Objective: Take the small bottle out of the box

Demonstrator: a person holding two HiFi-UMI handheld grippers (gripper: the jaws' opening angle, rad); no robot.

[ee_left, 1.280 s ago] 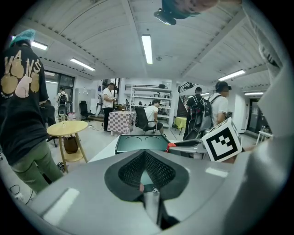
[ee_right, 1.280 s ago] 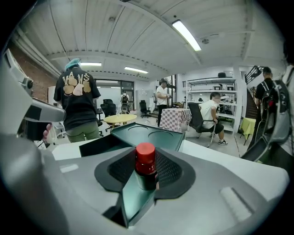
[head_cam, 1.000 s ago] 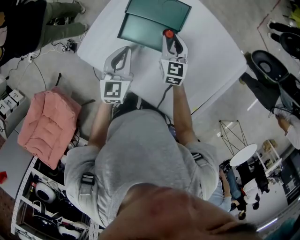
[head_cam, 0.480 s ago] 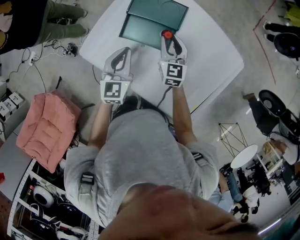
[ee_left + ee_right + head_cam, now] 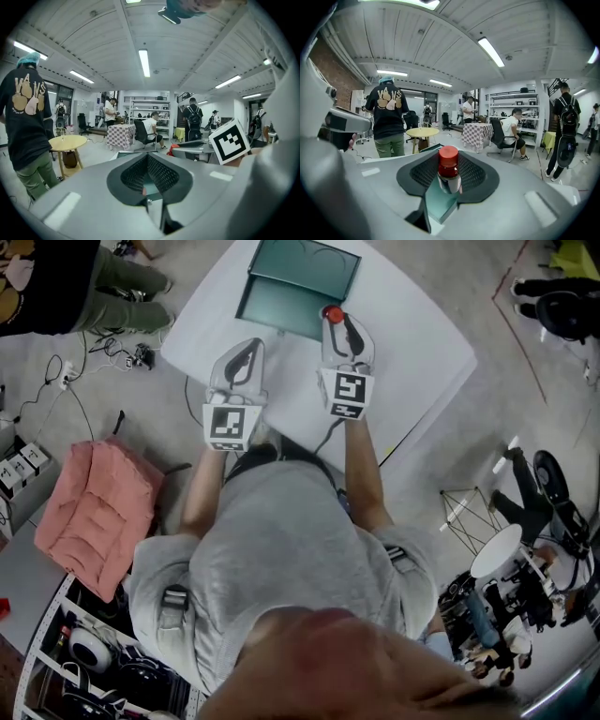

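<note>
Right gripper (image 5: 338,326): clamped on the small bottle (image 5: 449,165), below its red cap. Bottle is seen at the near edge of the open box (image 5: 302,279), judged already out. Left gripper (image 5: 149,182): narrowly apart, nothing held. Next: bottle to be carried clear and set upright on the table (image 5: 417,348).

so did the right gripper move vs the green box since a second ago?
Yes, slightly: the right gripper, shut on the small bottle, has drawn back toward the person; the bottle now sits at the near right edge of the green box.
</note>
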